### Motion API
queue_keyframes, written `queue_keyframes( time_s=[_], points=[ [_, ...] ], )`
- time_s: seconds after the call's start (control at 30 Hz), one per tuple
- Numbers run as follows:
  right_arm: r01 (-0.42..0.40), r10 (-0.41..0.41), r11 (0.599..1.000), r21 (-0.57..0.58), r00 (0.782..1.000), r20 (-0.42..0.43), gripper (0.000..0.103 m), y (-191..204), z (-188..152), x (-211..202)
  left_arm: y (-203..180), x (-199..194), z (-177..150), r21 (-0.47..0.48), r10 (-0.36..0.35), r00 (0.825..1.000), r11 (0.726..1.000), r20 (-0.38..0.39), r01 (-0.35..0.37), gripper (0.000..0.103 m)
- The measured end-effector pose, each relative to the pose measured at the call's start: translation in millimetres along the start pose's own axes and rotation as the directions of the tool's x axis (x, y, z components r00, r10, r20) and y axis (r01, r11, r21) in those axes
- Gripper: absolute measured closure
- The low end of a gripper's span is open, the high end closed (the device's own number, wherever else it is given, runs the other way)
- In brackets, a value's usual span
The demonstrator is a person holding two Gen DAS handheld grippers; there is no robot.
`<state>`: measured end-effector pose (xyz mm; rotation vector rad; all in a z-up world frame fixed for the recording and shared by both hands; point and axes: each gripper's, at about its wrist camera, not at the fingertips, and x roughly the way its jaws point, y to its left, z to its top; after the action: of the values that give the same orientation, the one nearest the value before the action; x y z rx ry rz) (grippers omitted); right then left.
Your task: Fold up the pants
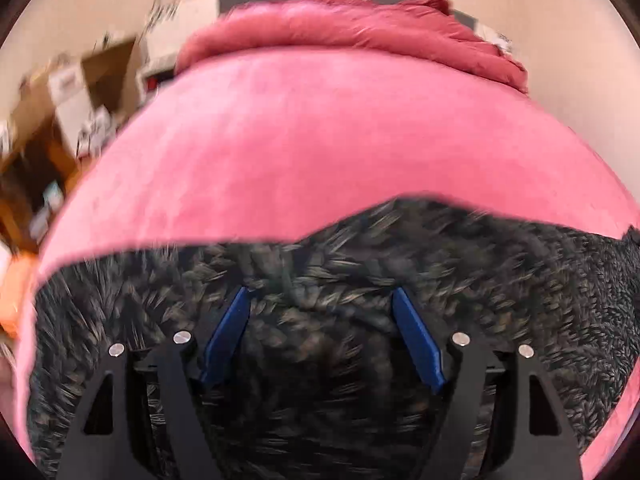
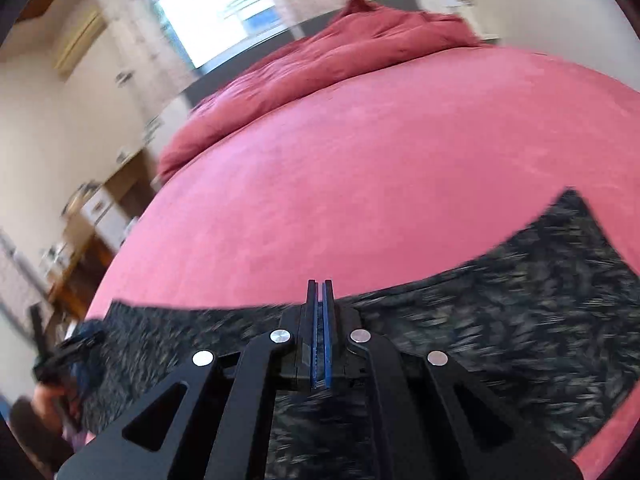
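- One pair of pants (image 1: 400, 264), dark with a pale speckled pattern, lying on the bed;
- One bed (image 1: 304, 128) with a pink cover;
- One red duvet (image 1: 340, 24), bunched at the far end;
- Two grippers: left gripper (image 1: 322, 300), right gripper (image 2: 320, 292);
- One window (image 2: 216, 4);
- Several cardboard boxes (image 1: 92, 80), too blurred to count.

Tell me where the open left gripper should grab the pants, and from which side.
Probably the far edge of the pants, where dark fabric meets the pink bed cover. The left gripper hangs over them with its jaws apart; come from the near side, low, so that one finger slips under that flat edge.
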<state>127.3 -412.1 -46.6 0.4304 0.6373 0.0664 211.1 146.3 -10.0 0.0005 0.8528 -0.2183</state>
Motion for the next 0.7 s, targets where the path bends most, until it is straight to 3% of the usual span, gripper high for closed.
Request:
queue_keyframes(
  time_s=[0.1,0.13,0.17,0.23,0.3,0.4,0.47,0.53,0.7],
  points=[
    [-0.026,0.026,0.998,-0.065,1.0,-0.009,0.102,17,-4,7,21,-18,-15,-0.082,0.0,0.996,0.997,0.088,0.007,0.029],
    [-0.047,0.047,0.994,-0.095,0.999,-0.004,0.09,28,-1,8,28,-22,-22,-0.115,-0.008,0.994,0.993,0.109,0.02,0.029],
    [-0.073,0.073,0.99,-0.121,0.997,0.001,0.07,41,-2,7,32,-24,-26,-0.146,-0.026,0.992,0.988,0.127,0.045,0.029],
    [-0.165,0.166,0.979,-0.117,0.986,-0.006,0.054,67,-2,15,43,-30,-33,-0.203,-0.063,0.984,0.974,0.165,0.097,0.029],
    [-0.273,0.266,0.958,-0.092,0.961,-0.079,0.054,99,-1,36,52,-31,-37,-0.246,-0.085,0.978,0.96,0.189,0.131,0.029],
    [-0.359,0.323,0.925,-0.12,0.914,-0.246,0.055,170,1,85,55,-27,-44,-0.27,-0.115,0.969,0.947,0.218,0.173,0.029],
    [-0.413,0.348,0.897,-0.155,0.878,-0.327,0.061,216,3,113,56,-25,-48,-0.278,-0.124,0.964,0.942,0.234,0.189,0.029],
    [-0.435,0.34,0.884,-0.172,0.85,-0.402,0.061,249,2,134,58,-24,-53,-0.288,-0.137,0.959,0.935,0.249,0.208,0.029],
    [-0.41,0.208,0.865,-0.289,0.818,-0.537,0.061,305,-7,189,64,-21,-60,-0.301,-0.159,0.949,0.923,0.273,0.241,0.029]
  ],
)
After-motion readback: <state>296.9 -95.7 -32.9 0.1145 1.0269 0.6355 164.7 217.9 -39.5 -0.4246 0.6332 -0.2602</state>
